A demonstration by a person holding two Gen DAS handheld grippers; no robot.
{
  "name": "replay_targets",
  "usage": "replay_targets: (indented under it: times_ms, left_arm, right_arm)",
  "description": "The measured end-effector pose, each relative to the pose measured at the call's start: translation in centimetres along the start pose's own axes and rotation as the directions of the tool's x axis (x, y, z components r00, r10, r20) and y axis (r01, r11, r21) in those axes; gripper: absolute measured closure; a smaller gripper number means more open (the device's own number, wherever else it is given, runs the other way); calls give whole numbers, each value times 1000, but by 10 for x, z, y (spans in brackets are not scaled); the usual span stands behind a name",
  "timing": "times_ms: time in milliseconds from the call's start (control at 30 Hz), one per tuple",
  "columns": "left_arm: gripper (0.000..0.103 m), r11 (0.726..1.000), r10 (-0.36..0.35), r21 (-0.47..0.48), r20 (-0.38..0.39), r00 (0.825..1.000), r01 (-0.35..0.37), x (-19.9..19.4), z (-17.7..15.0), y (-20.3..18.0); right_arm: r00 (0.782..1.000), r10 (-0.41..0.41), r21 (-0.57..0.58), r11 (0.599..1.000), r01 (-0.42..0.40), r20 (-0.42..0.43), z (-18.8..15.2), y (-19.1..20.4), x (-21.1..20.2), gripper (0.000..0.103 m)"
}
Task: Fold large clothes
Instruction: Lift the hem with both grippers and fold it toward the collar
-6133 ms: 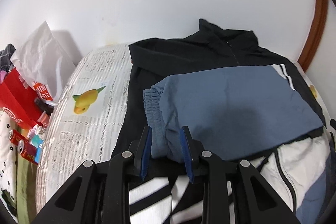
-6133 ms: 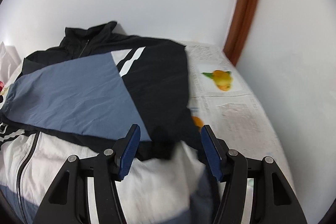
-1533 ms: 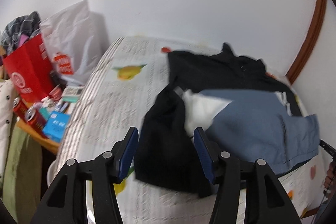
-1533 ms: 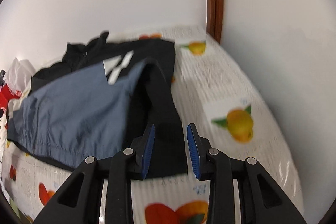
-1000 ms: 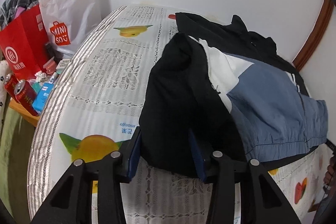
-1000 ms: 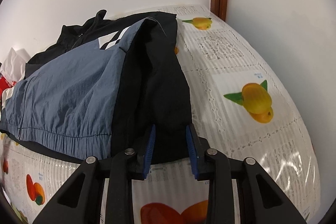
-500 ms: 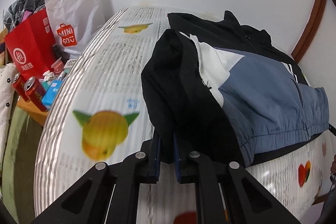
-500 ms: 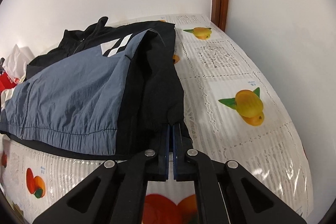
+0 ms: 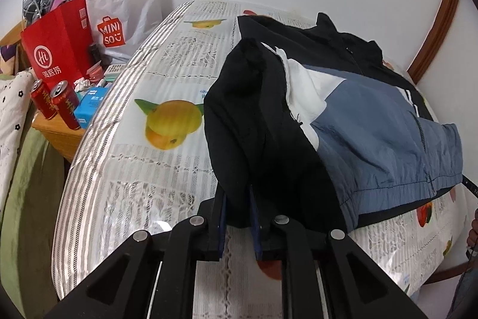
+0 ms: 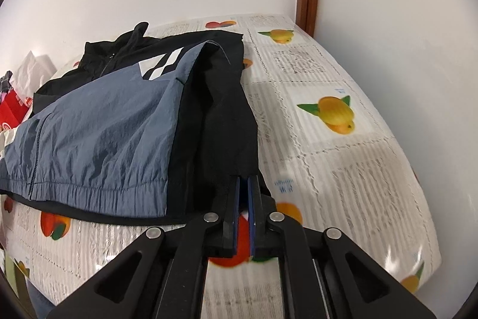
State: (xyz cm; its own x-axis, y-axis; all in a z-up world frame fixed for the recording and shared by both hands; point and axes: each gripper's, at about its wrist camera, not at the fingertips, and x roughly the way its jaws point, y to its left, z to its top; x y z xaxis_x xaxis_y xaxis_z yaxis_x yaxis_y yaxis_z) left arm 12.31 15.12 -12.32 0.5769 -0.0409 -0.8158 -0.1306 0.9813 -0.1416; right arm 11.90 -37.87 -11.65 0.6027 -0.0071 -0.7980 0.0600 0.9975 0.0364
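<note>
From the left wrist view, the left hand-held gripper [image 9: 238, 210] has its blue pads pinched on a bunched black corner of the large black, slate-blue and white windbreaker jacket [image 9: 358, 121]; the jaws are easing apart slightly, yet black cloth visibly fills the gap between them, so the hold looks intact. The jacket lies across the bed with the fruit-printed, plastic-covered sheet [image 9: 167, 121], its collar toward the wall and its elastic hem toward the camera, apparently so a folded edge can be carried as one piece. Off the bed's left side stand a red paper shopping bag [image 9: 58, 47], a white plastic shopping bag [image 9: 125, 11] and two red drink cans [image 9: 56, 106], all well apart from the garment. From the right wrist view, the right hand-held gripper [image 10: 245, 207] is nearly closed, clamping the thin black edge of the same jacket [image 10: 98, 133] at its opposite near corner. With both near corners gripped, the garment seems held taut between the two hands, which likely keeps the fold line straight for the next fold toward the collar.
</note>
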Motion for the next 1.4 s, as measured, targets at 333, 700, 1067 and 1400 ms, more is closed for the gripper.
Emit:
replay_targets:
  times_ms: [333,700,1067,1400]
  left_arm:
    - [64,999,-46,5,41,998,46,-31,-5,-6]
    - [53,993,-112,37,62,992,109,-37,-1,-28]
    - [55,978,-210,-15,-50,976,209,6,-1,-40]
    - [83,968,-239,75,8,971,238,-18,25,-63]
  right_arm:
    - [997,48,-43,998,-45,64,-9,28,-46,79]
    - [994,81,-42,996,-78,69,-5,58,-32,67]
    - [999,29,-45,999,-28,30,-2,65,-1,67]
    - [983,111,-66,993,-102,145,17,69,-37,95]
